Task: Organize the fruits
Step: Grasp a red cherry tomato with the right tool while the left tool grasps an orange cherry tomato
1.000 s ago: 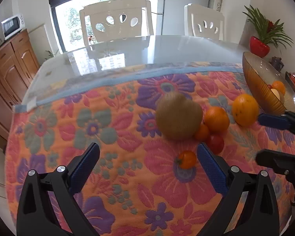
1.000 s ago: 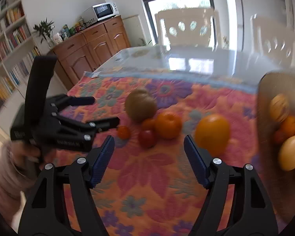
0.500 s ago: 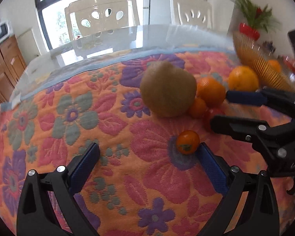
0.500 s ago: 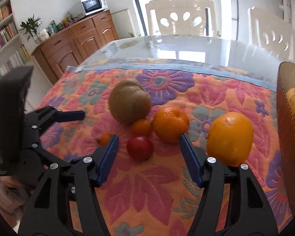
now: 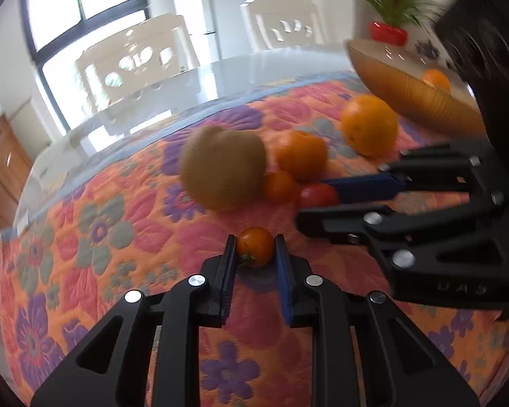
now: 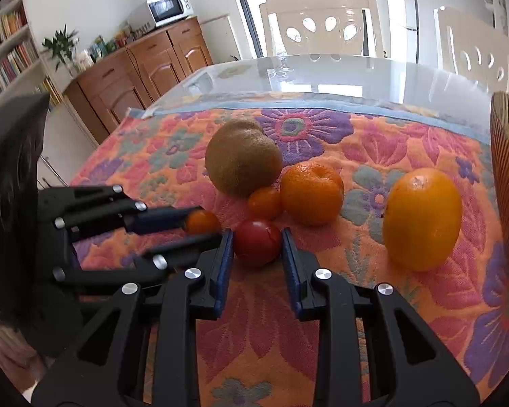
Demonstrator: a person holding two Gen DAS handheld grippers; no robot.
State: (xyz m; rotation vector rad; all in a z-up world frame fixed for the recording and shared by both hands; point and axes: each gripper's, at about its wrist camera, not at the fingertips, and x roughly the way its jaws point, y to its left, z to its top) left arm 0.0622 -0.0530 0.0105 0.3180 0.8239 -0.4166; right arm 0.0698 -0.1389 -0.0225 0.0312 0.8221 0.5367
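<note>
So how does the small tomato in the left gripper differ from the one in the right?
The orange tomato in the left gripper is smaller and shows its green stem; the red tomato in the right gripper is larger, with a cracked skin. Both are pinched between blue pads on the floral cloth.

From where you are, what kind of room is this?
Most likely a home dining room with a kitchen corner. A glass-topped table with white chairs stands by a window, a microwave sits on a wooden sideboard, and bookshelves line the wall.
</note>
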